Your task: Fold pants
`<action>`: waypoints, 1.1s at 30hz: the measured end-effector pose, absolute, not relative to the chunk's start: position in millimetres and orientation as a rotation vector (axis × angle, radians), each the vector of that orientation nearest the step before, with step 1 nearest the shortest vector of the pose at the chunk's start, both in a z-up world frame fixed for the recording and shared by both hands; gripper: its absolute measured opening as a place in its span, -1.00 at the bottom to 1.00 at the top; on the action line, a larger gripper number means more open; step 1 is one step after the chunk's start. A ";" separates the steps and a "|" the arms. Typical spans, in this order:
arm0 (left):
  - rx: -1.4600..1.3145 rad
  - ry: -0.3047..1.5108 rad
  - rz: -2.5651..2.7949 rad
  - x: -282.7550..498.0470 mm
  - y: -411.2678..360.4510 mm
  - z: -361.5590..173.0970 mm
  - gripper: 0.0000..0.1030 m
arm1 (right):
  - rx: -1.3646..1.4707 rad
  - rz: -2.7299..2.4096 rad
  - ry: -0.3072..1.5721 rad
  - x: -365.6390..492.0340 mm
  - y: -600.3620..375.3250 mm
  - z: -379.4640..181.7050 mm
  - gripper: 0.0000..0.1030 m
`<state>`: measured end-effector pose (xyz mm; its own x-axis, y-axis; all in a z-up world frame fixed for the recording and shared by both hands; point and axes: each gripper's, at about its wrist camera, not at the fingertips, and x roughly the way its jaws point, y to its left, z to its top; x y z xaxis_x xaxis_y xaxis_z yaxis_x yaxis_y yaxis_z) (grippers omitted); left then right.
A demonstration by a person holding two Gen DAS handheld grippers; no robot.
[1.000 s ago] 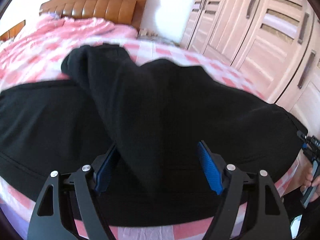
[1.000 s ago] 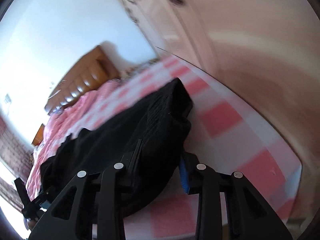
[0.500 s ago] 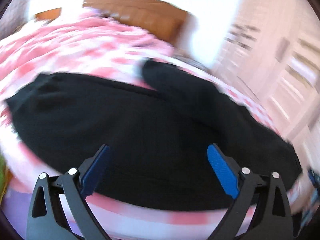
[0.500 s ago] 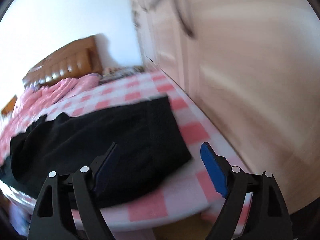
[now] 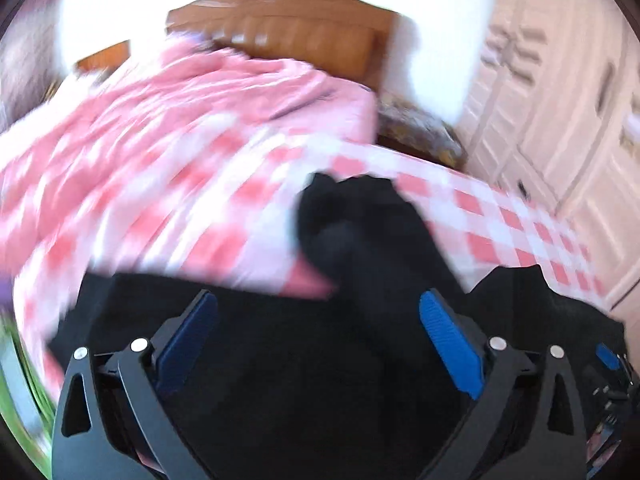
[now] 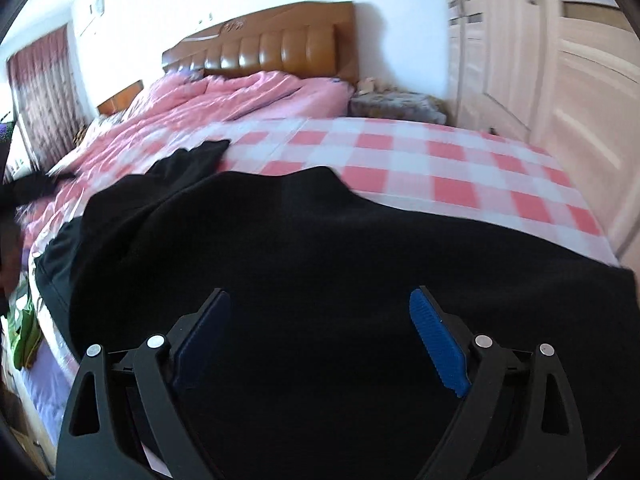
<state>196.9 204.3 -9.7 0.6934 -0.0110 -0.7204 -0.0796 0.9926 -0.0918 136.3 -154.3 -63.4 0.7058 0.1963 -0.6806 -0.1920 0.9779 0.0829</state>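
Black pants (image 6: 320, 264) lie spread along the near edge of the bed, on a pink-and-white checked sheet (image 6: 420, 160). From the right wrist view, their left end trails toward the rumpled pink quilt (image 6: 224, 100) at far left, one dark part reaching up toward the checks. The left gripper (image 5: 320, 332) hangs above the cloth with its blue pads (image 5: 448, 340) wide apart, nothing between them. Right of it, the right gripper (image 6: 320, 328) likewise stands spread over the fabric, gripping nothing. Farther back a brown headboard (image 6: 272, 48) meets the wall, and pale wardrobe doors (image 6: 560, 60) close the scene at right. The left wrist view is blurred.
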 end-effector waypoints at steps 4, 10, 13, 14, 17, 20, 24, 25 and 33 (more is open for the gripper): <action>-0.054 1.009 0.002 307.4 152.5 -30.3 0.94 | -0.036 0.218 0.765 148.6 -133.9 -70.8 0.71; -0.028 1.172 0.035 401.3 110.1 -76.2 0.71 | 0.002 0.230 0.817 157.5 -136.5 -84.8 0.71; 0.076 1.220 0.079 418.4 92.7 -93.0 0.67 | 0.048 0.255 0.830 162.9 -140.9 -87.1 0.71; 0.100 1.236 0.092 422.6 90.1 -98.3 0.65 | 0.059 0.262 0.831 163.6 -141.6 -87.3 0.71; 0.155 1.209 0.120 423.2 89.5 -102.2 0.53 | 0.091 0.279 0.844 164.4 -144.2 -89.8 0.71; 0.221 1.167 0.123 416.0 91.8 -93.8 -0.32 | 0.122 0.290 0.836 162.3 -147.5 -89.8 0.71; 0.151 1.057 0.041 378.0 117.0 -57.8 -0.85 | 0.146 0.300 0.828 159.6 -150.4 -89.5 0.71; 0.130 1.018 0.034 366.0 127.1 -46.1 -0.85 | 0.154 0.304 0.826 158.8 -151.5 -89.4 0.71; -0.062 0.774 0.120 187.1 253.1 42.5 -0.86 | 0.167 0.305 0.824 158.3 -152.1 -88.3 0.71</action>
<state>187.1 253.1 42.5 0.7089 0.0854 -0.7001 -0.1312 0.9913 -0.0118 158.3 -152.1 -88.3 0.6386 0.3304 -0.6950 -0.2018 0.9434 0.2631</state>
